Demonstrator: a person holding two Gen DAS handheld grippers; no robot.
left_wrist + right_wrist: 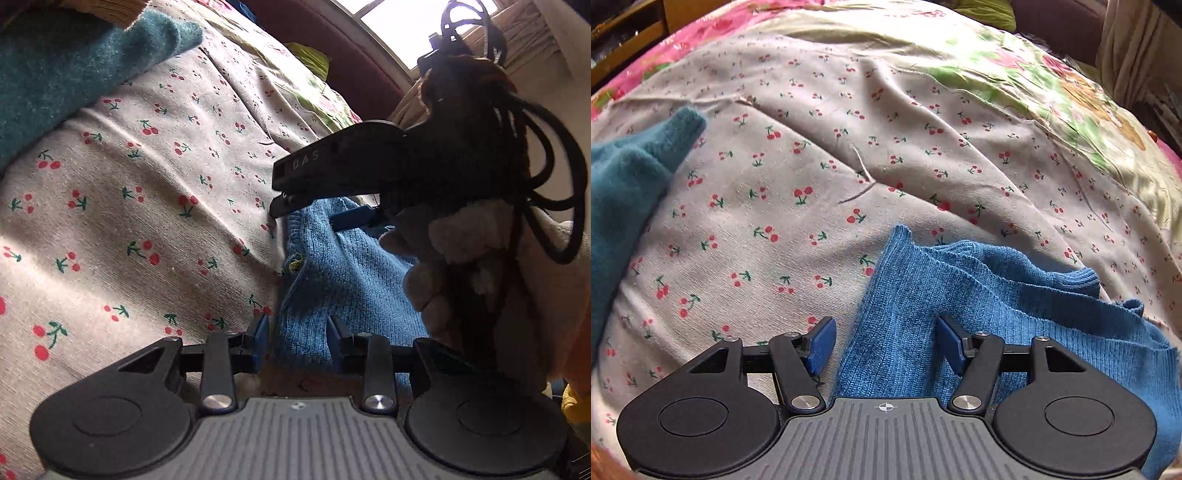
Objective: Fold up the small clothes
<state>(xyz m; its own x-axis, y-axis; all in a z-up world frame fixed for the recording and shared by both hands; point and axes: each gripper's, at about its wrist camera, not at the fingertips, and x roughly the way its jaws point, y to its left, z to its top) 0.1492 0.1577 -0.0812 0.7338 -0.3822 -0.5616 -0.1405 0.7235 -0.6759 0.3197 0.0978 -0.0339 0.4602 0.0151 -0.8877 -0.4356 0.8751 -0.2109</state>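
the left gripper (298,338) hangs low over the edge of a blue knit sweater (343,280), its blue pads parted a modest way, the knit lying beneath the gap with neither pad pressing on it. the right gripper (886,347) stands with its jaws spread wide, nothing held; the sweater's (979,295) ribbed left edge runs up between its blue fingertips (823,343) without touching either pad.

in the left wrist view the right gripper (280,192) reaches in from the right, seen side-on with its black fingers pointing left, tips just above the sweater's upper edge, gripped by a person's hand (443,258) with black cables (554,177) looping behind it. how far those jaws are open cannot be told from this side angle.

the blue sweater lies crumpled on a pale cherry-print cloth (812,184), at the lower right in the right wrist view, with a ribbed cuff or hem turned up at its far right. a small button (293,263) shows on its edge in the left wrist view.

a teal fuzzy garment (631,192) lies well apart at the left edge of the same cloth. beyond the cherry print, a floral bedspread (1071,92) in pink, green and cream covers the bed. a bright window (391,26) shows at the top of the left wrist view.
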